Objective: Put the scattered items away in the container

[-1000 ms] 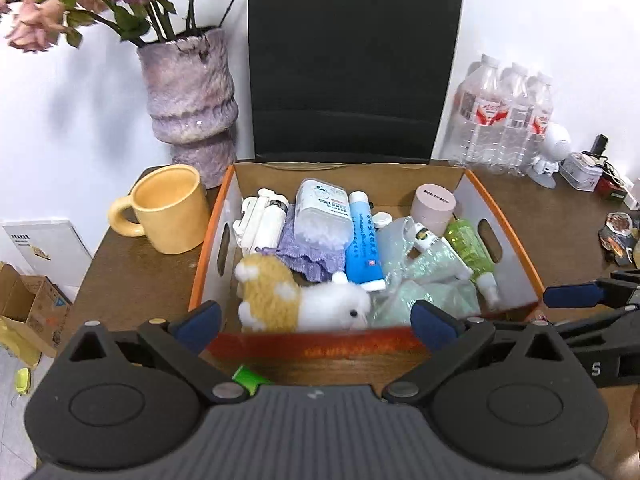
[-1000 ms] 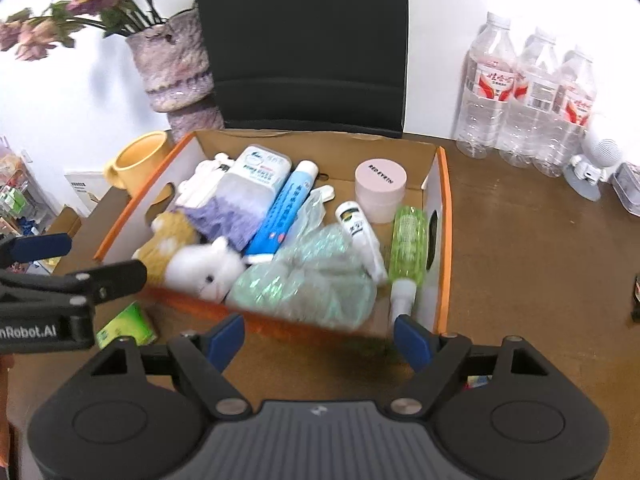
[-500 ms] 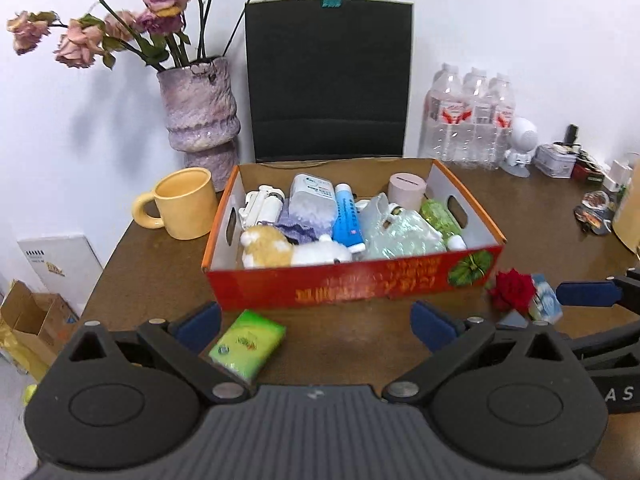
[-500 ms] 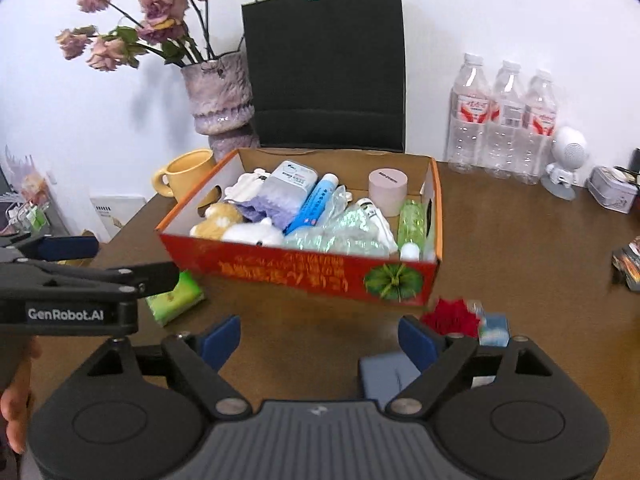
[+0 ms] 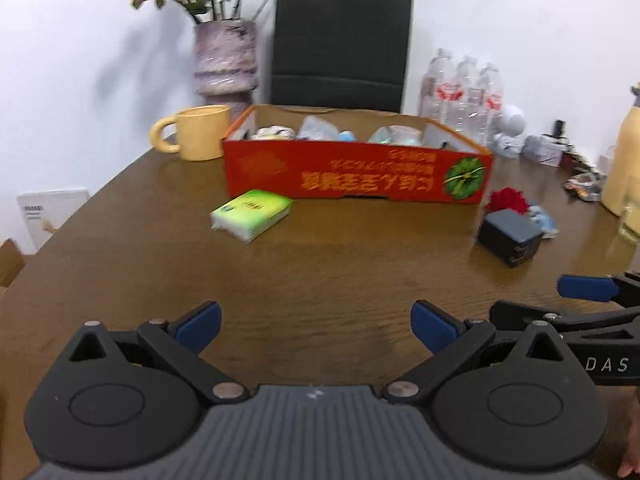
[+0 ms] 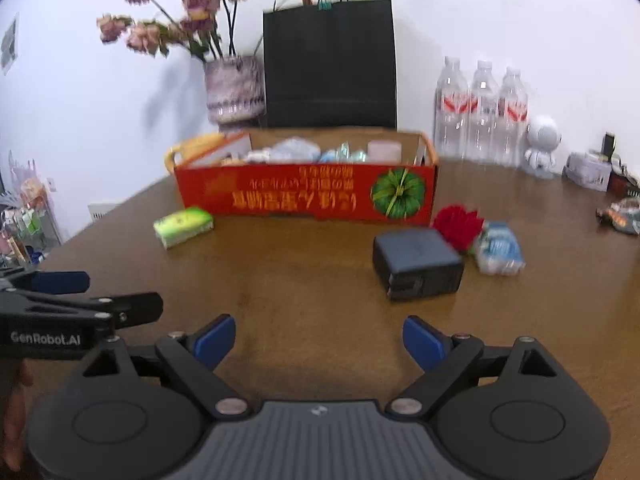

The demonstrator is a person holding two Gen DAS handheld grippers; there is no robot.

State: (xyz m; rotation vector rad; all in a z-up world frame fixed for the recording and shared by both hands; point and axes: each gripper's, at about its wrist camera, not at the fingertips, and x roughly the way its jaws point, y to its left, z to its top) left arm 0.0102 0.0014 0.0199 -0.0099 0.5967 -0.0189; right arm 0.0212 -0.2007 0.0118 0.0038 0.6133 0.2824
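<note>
Four stray items wait outside the red box (image 5: 356, 178). Left wrist view: left hand-held gripper (image 5: 316, 326) released and empty at lower frame, green tissue pack (image 5: 251, 213) at centre left; its slick wrap could slip. Right wrist view: right hand-held gripper (image 6: 318, 342) opening, empty; charger block (image 6: 416, 262) touches the red flower (image 6: 458, 224), so grabbing it may drag both.
</note>
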